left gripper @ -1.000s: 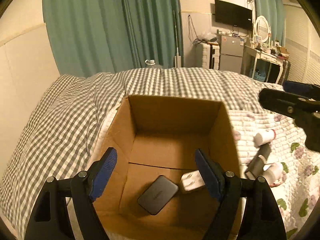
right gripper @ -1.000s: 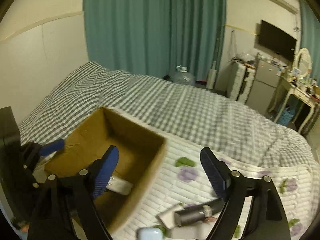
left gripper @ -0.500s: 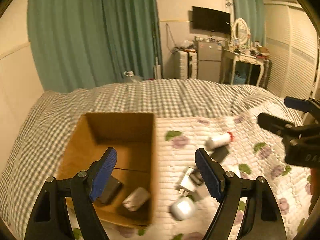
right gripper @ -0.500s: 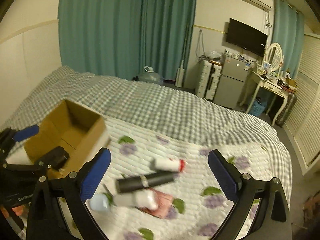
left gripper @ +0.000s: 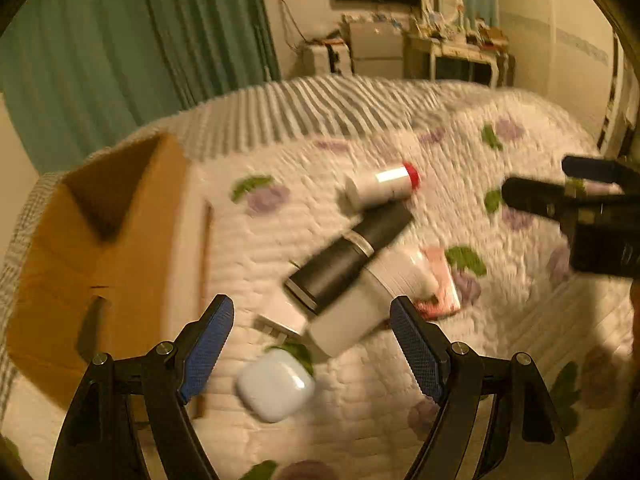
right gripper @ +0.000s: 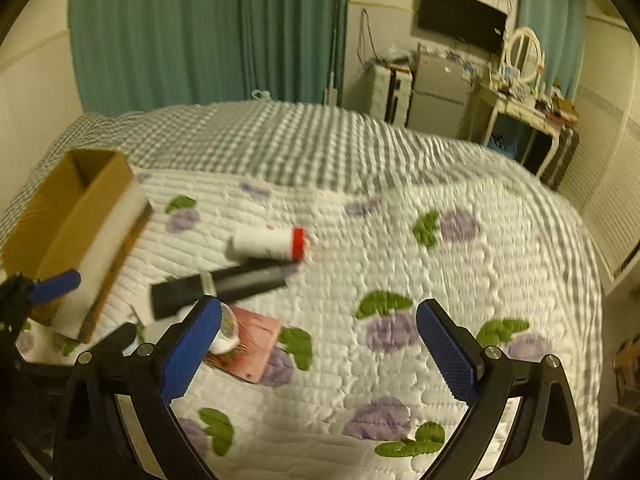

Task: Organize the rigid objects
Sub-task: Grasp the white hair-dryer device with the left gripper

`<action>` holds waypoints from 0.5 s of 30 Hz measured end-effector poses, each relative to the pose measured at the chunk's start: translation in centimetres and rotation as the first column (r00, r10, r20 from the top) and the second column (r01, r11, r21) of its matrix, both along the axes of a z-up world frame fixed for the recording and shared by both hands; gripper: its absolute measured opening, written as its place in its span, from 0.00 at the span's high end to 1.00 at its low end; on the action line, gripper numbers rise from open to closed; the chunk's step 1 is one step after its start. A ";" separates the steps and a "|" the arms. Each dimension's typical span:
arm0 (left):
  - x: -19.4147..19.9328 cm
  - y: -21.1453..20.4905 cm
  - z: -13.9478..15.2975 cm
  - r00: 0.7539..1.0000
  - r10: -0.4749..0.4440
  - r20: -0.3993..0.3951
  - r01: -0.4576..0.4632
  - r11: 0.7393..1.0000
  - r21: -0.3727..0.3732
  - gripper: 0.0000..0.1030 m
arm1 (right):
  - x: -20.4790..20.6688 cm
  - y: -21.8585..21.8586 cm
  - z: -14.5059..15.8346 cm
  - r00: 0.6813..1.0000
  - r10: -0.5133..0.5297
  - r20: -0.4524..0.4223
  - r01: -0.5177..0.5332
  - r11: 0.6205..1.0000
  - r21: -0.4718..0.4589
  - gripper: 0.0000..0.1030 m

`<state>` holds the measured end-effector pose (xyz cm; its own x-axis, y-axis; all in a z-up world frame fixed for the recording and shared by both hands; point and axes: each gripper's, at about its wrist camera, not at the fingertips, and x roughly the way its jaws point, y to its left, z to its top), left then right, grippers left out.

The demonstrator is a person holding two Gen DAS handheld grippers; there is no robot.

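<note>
Rigid objects are lying in a loose cluster on the floral quilt (right gripper: 400,264) covering the bed: a white bottle with a red cap (left gripper: 382,185) is resting at the far end, just beside a long black cylinder (left gripper: 348,256) that is lying diagonally and overlapping a larger white bottle (left gripper: 360,304). A pink packet (left gripper: 440,284) is peeking out beneath that bottle, a white plug (left gripper: 280,316) is sitting near its base, and a white earbud case (left gripper: 275,385) is lying closest to the left tongs (left gripper: 310,354). Those tongs are hovering spread wide over the cluster, gripping nothing. The cardboard box (left gripper: 96,256) is standing open to their left, well clear of the items. The right tongs (right gripper: 318,350) are also spread wide and empty, hanging above bare quilt to the right of the cluster. Motion blur is softening both views. Green curtains (right gripper: 200,32) and a wall television (right gripper: 460,24) are showing behind the bed.
</note>
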<state>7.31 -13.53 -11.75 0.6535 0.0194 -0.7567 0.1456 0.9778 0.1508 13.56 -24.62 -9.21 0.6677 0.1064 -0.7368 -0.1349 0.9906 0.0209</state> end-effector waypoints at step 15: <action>3.1 -4.8 -5.1 0.990 -0.142 -0.023 0.144 0.987 0.075 0.55 | 2.4 -1.8 -4.3 0.980 -0.064 -0.190 0.081 0.994 0.079 0.05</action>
<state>10.37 -18.36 -16.80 0.6403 -0.0149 -0.7680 0.2863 0.9324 0.2206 15.96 -26.42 -13.52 0.5272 0.1308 -0.8396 -0.0484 0.9911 0.1240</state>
